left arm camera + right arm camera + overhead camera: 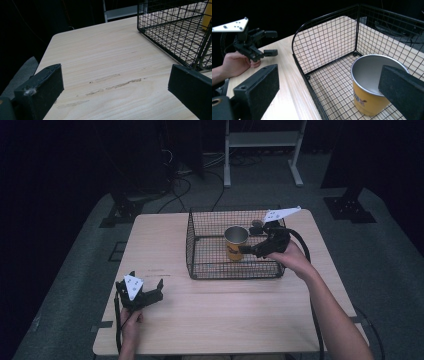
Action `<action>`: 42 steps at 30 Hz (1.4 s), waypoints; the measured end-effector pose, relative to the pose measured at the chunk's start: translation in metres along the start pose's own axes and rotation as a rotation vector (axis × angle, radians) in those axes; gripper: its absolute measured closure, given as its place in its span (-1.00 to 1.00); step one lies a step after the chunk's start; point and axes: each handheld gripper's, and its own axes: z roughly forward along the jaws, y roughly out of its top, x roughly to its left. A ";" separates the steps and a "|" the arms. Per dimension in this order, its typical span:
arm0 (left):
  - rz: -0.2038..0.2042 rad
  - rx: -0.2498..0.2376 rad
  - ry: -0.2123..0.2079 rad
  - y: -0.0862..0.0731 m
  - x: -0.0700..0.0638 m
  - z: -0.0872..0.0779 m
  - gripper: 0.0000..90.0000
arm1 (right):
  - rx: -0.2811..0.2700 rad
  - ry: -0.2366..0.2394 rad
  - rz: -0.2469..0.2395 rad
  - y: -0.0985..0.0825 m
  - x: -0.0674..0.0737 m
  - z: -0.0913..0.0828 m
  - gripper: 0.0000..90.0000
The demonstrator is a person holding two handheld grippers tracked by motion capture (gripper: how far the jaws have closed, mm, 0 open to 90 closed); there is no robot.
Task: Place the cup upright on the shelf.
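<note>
A black wire basket (200, 245) stands on the far middle of the wooden table (220, 315). Inside it a yellow cup (235, 242) with a bare metal inside stands upright. My right gripper (251, 239) reaches over the basket's right side, open, with its jaws next to the cup. In the right gripper view the cup (369, 82) sits low at the right, partly behind the right jaw, and the basket (324, 42) wall curves behind it. My left gripper (146, 281) rests open near the table's front left, with nothing between its jaws. Ahead of it lies bare wood, with the basket (170, 27) to its right.
Pale scuff marks (115, 83) streak the wood in front of the left gripper. A white metal frame (262, 150) and loose cables (185, 185) stand on the floor beyond the table's far edge. A hand (235, 63) holds the left gripper (268, 42) across the table.
</note>
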 end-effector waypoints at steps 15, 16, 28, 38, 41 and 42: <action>0.001 -0.002 0.000 0.000 0.000 0.000 -1.00 | -0.004 0.004 0.008 -0.023 0.005 -0.013 -0.94; 0.001 -0.002 0.000 0.000 0.000 0.000 -1.00 | -0.011 0.009 0.013 -0.025 0.006 -0.014 -0.94; 0.001 -0.001 0.000 0.000 -0.001 0.000 -1.00 | 0.003 0.031 0.007 -0.039 0.015 -0.019 -0.94; 0.000 -0.001 0.001 0.000 -0.001 0.000 -1.00 | -0.009 0.038 0.024 -0.058 0.016 -0.029 -0.94; 0.004 0.000 0.001 0.000 -0.001 0.000 -1.00 | -0.006 0.035 0.032 -0.064 0.016 -0.032 -0.94; 0.003 0.000 0.001 0.000 -0.001 0.000 -1.00 | -0.008 0.032 0.032 -0.066 0.016 -0.034 -0.94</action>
